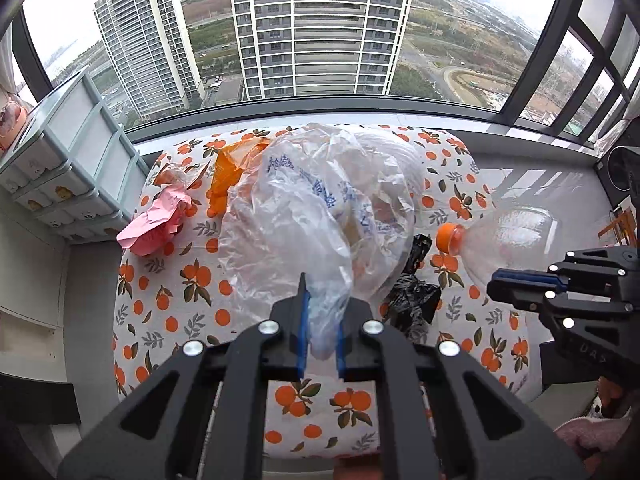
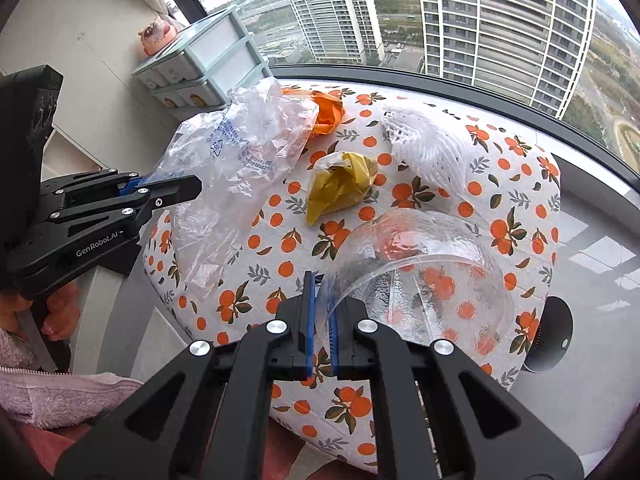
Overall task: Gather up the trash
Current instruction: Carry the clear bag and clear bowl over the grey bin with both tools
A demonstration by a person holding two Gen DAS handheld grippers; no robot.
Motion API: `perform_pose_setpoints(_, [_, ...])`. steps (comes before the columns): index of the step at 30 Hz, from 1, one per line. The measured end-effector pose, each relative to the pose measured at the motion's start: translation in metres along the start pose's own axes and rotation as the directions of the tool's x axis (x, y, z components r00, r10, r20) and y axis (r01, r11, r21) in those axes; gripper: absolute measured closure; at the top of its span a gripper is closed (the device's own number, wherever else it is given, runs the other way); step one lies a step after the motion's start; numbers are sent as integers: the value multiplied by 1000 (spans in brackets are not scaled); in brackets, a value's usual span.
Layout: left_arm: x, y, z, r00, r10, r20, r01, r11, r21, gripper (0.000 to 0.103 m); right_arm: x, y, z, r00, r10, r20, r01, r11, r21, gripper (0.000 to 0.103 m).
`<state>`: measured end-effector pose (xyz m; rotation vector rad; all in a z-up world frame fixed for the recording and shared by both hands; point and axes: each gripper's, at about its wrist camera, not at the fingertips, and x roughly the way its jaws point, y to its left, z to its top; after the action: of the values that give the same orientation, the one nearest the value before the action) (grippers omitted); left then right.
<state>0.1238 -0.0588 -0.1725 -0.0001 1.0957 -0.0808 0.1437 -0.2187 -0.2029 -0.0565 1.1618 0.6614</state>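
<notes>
My left gripper (image 1: pixel 321 312) is shut on the rim of a large clear plastic bag (image 1: pixel 320 208) with blue print, held up over the orange-patterned table (image 1: pixel 168 320); the bag also shows in the right wrist view (image 2: pixel 240 152). My right gripper (image 2: pixel 322 300) is shut on the cut rim of a clear plastic bottle (image 2: pixel 424 280) with an orange cap (image 1: pixel 450 237), held beside the bag's right side. On the table lie crumpled pink paper (image 1: pixel 156 220), an orange bag (image 1: pixel 228 176), black plastic (image 1: pixel 416 292), a yellow bag (image 2: pixel 340 188) and white foam netting (image 2: pixel 424 148).
A pale green drawer unit (image 1: pixel 68 168) stands left of the table by the wall. A large window (image 1: pixel 320 40) runs behind the table. A black round device (image 2: pixel 556 332) sits on the floor at the right.
</notes>
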Motion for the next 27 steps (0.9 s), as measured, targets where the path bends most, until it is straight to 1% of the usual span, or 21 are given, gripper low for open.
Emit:
perform_pose_setpoints(3, [6, -44, 15, 999, -50, 3, 50, 996, 76, 92, -25, -41, -21, 998, -54, 20, 52, 995, 80, 98])
perform_pose_setpoints(6, [15, -93, 28, 994, -105, -6, 105, 984, 146, 92, -48, -85, -45, 994, -108, 30, 102, 981, 165, 98])
perform_pose_setpoints(12, [43, -200, 45, 978, -204, -52, 210, 939, 273, 92, -93, -176, -93, 977, -213, 30, 193, 930, 313, 98])
perform_pose_setpoints(17, [81, -285, 52, 958, -265, -113, 287, 905, 313, 92, -117, -253, -124, 965, -261, 18, 235, 892, 386, 98])
perform_pose_setpoints(20, [113, -330, 54, 949, -278, -151, 313, 894, 320, 92, -118, -299, -138, 964, -266, 4, 242, 882, 405, 98])
perform_pose_setpoints(23, [150, -369, 55, 937, -290, -193, 338, 889, 308, 92, -108, -342, -147, 965, -260, -10, 242, 882, 405, 98])
perform_pose_setpoints(27, [203, -415, 53, 933, -274, -234, 339, 888, 311, 92, -83, -394, -154, 971, -238, -22, 227, 888, 399, 98])
